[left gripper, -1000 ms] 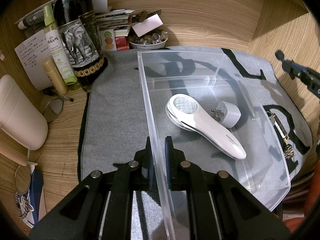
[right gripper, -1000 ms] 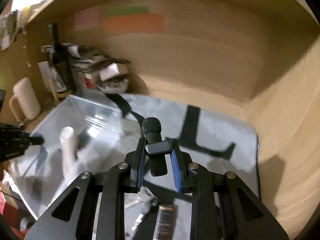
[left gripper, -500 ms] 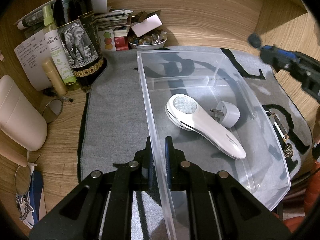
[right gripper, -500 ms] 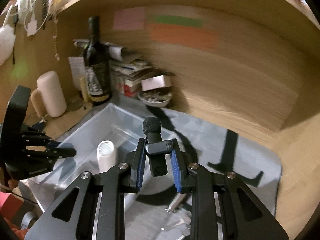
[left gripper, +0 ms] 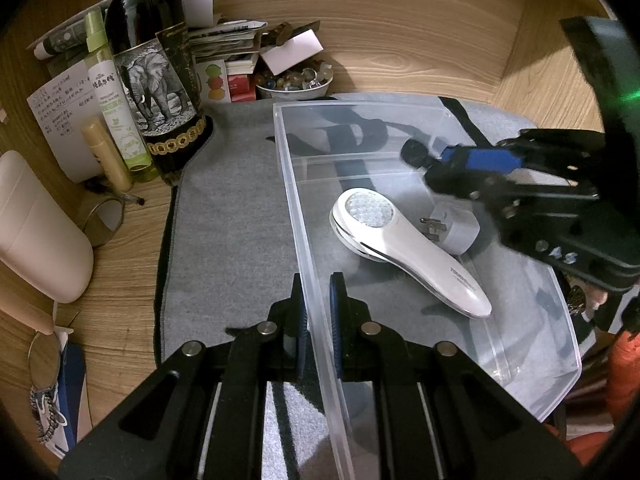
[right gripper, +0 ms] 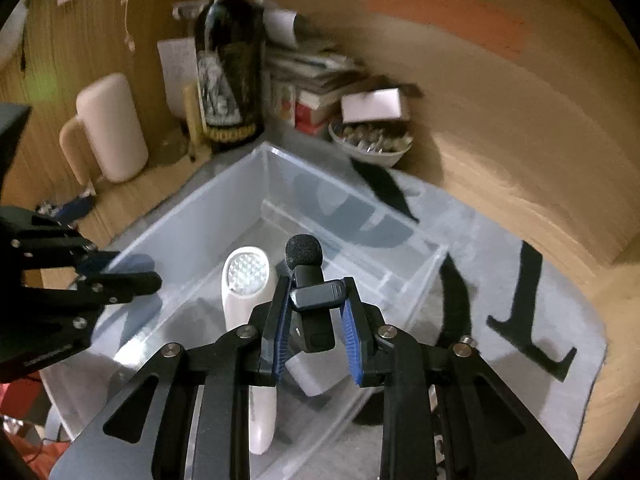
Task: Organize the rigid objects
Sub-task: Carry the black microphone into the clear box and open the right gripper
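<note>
A: Start big. Why does the desk (left gripper: 132, 240) wear that grey mat (left gripper: 232, 216)?

B: My guess is grip and quiet. The desk is wood grain, slick; the mat is felt-like, with black shapes on it, and the bin (left gripper: 296, 184) sits on it.

A: And the bin?

B: Clear rigid plastic, rectangular, thin straight walls, open top. The left gripper (left gripper: 318, 304) has its jaws pinching the near wall, one pad outside and one inside. I judge that steadies the bin while things go in.

A: What lies inside?

B: A white device (left gripper: 404, 244), smooth glossy shell, a rounded head with a dimpled face and a tapering handle, flat on the bin floor. Just beside it, a white plug (left gripper: 456, 228), blocky, with metal prongs pointing at the device.

A: The right gripper (right gripper: 316, 320)?

B: Its jaws are closed on a mic (right gripper: 310, 280), gripped across its clip. The mic is a small black matte body with a round foam cap at the front. It hangs above the bin, over the far half, not touching anything inside.

A: So it is the next thing in?

B: That is my reading. It is light and hard, so a low release should do.

A: The clutter at the back?

B: A dark bottle (left gripper: 152, 80) with an elephant label and a bowl (left gripper: 294, 84) of small stones, well apart from the bin.
</note>
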Available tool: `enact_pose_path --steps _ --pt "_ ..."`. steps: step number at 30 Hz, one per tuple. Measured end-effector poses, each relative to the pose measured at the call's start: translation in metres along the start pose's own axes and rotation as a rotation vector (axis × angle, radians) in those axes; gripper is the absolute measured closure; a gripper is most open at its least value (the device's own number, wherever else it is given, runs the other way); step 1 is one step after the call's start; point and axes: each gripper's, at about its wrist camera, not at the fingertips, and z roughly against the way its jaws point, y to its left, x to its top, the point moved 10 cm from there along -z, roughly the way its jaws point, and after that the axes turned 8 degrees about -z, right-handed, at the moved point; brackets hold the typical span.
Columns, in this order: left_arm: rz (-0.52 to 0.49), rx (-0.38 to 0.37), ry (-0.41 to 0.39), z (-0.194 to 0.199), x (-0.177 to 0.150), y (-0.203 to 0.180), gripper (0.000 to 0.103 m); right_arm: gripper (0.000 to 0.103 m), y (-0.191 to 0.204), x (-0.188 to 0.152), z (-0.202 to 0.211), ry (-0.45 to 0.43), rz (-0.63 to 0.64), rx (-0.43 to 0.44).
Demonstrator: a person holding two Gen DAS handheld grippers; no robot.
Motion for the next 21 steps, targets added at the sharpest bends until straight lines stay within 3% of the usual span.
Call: enact_pose_path --steps 11,13,15,21 --pt "-0.001 -0.001 0.000 0.000 -0.001 0.001 0.093 0.081 0.010 -0.007 -0.023 0.085 0.040 -0.004" --pt "0.001 0.002 -0.001 0.000 -0.001 0.001 0.093 0.075 0.011 -0.008 -0.023 0.092 0.037 -0.005" --pt "0.001 0.002 -0.002 0.000 -0.001 0.001 0.093 0.063 0.010 -0.006 -0.022 0.081 0.035 -0.009" --pt "0.001 0.001 -0.002 0.000 -0.001 0.001 0.093 0.056 0.010 -0.002 -0.008 0.039 0.035 -0.014"
